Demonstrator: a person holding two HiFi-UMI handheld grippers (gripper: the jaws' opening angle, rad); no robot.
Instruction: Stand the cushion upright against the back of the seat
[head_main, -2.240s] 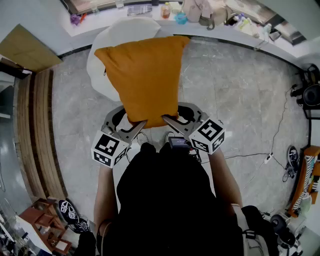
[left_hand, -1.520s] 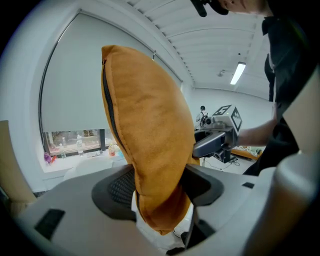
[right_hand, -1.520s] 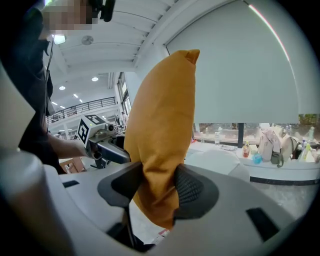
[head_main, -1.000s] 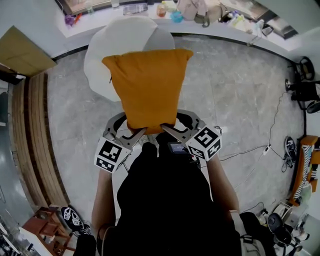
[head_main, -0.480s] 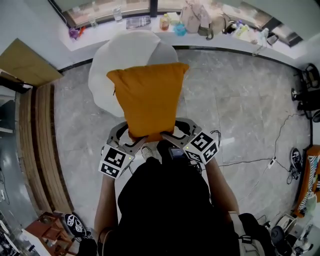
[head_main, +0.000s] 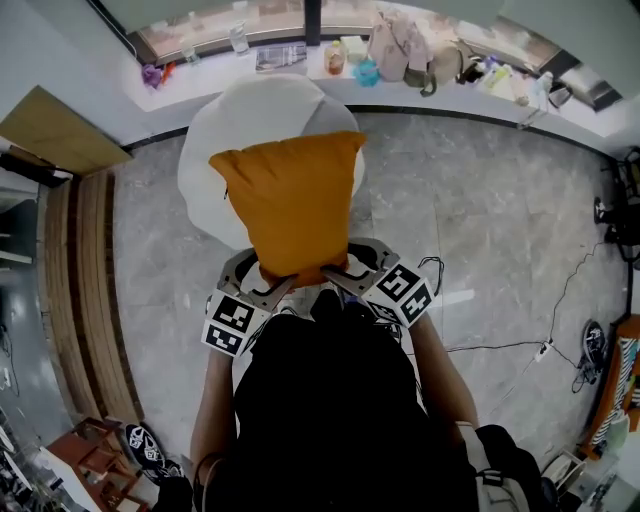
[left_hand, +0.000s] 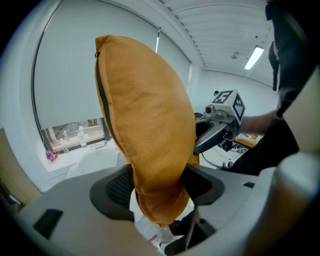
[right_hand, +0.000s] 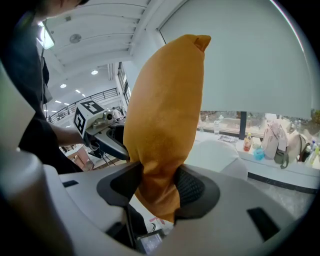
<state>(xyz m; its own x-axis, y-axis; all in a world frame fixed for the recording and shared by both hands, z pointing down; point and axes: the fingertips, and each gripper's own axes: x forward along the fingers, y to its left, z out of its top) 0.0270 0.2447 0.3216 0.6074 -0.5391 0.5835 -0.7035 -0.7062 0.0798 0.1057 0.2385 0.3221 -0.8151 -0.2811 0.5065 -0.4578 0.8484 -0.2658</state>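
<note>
Grip on the left comes first: the left tongs (head_main: 268, 283) are clamped on the cushion (head_main: 290, 200) at its lower near corner, with the fabric bunched between the pads. The cushion is orange with a zip down its left edge. It hangs in the air in front of the person, held by its bottom edge alone. Its long axis rises from the tongs and leans away toward 12 o'clock. To its right, the right tongs (head_main: 340, 278) pinch the other bottom corner just as firmly, close beside the left pair, so both hands share the same short edge.

Beyond them lies the seat (head_main: 215, 140), white and rounded, at 12 o'clock and a shade toward 11. From above, the cushion's far half overlaps it, yet the cushion looks clear of it, not resting on it.

I take the seat's back to be the far rim, toward the ledge (head_main: 470, 98), though I cannot be sure. The cushion must go farther out along 12 o'clock, top edge leading. With the seat slightly left of centre, the left hand seems a touch nearer.
</note>
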